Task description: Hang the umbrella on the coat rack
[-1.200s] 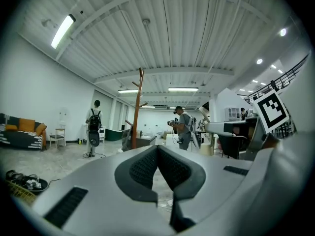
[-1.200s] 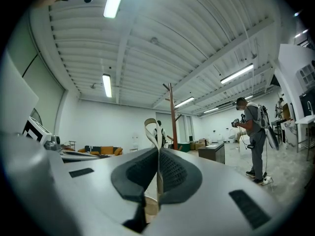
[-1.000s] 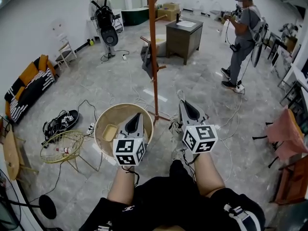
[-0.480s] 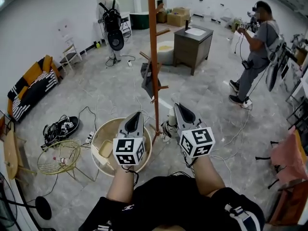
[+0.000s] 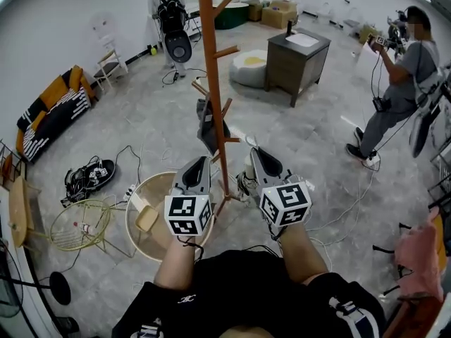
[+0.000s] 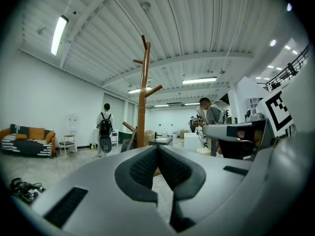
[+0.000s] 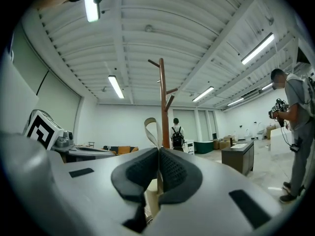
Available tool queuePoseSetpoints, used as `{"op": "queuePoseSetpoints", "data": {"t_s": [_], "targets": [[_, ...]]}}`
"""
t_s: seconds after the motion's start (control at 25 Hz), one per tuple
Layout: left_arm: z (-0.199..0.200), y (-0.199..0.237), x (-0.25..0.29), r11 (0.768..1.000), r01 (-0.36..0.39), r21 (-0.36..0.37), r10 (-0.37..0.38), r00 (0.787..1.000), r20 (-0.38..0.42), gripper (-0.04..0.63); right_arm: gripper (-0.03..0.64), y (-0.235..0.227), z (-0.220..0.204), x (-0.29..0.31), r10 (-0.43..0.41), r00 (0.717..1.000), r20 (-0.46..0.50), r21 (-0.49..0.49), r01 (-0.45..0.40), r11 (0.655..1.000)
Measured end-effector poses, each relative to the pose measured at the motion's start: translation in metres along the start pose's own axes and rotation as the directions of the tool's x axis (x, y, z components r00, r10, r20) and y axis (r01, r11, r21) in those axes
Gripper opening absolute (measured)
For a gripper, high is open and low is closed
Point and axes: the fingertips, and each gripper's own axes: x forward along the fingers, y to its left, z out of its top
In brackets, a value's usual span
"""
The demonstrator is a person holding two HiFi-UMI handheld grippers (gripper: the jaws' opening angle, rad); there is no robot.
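The wooden coat rack point(image 5: 213, 83) stands just ahead, its pole rising between my two grippers; a dark cloth point(image 5: 207, 127) hangs from a low peg. The rack also shows in the left gripper view point(image 6: 142, 107) and the right gripper view point(image 7: 162, 102). My right gripper point(image 5: 254, 151) point(image 7: 159, 151) is shut on a pale strap loop point(image 7: 149, 128). The umbrella point(image 5: 244, 183) dangles below it, mostly hidden by the gripper. My left gripper point(image 5: 199, 162) point(image 6: 157, 149) is level beside it, jaws shut with nothing between them.
A round beige tub point(image 5: 141, 199) sits on the floor at lower left beside a wire basket point(image 5: 81, 224). Cables trail over the tiles. A dark cabinet point(image 5: 296, 58) stands beyond the rack. One person point(image 5: 402, 83) stands at right, another person point(image 5: 173, 16) at the back.
Both grippers have travelled forward together toward the coat rack, which now stands much nearer, its foot between them. The strap stays gripped in the right one.
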Motion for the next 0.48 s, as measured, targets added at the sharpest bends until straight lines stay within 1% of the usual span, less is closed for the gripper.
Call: {"op": "queuePoseSetpoints", "data": {"t_s": [0.2, 0.36, 0.48], "targets": [[-0.002, -0.011, 0.038, 1.0, -0.013, 0.013, 0.013, 0.999, -0.038, 0.018, 0.02, -0.045, -0.024, 0.018, 0.006, 0.998, -0.059, 0.035, -0.004, 0.999], [-0.014, -0.007, 0.054, 1.0, -0.024, 0.002, 0.024, 0.997, -0.068, 0.017, 0.021, -0.065, -0.052, 0.032, 0.01, 0.995, -0.101, 0.06, -0.004, 0.998], [-0.023, 0.002, 0.066, 0.999, -0.038, -0.005, 0.038, 0.995, -0.091, 0.018, 0.02, -0.073, -0.079, 0.047, 0.025, 0.988, -0.153, 0.075, -0.014, 0.997]]}}
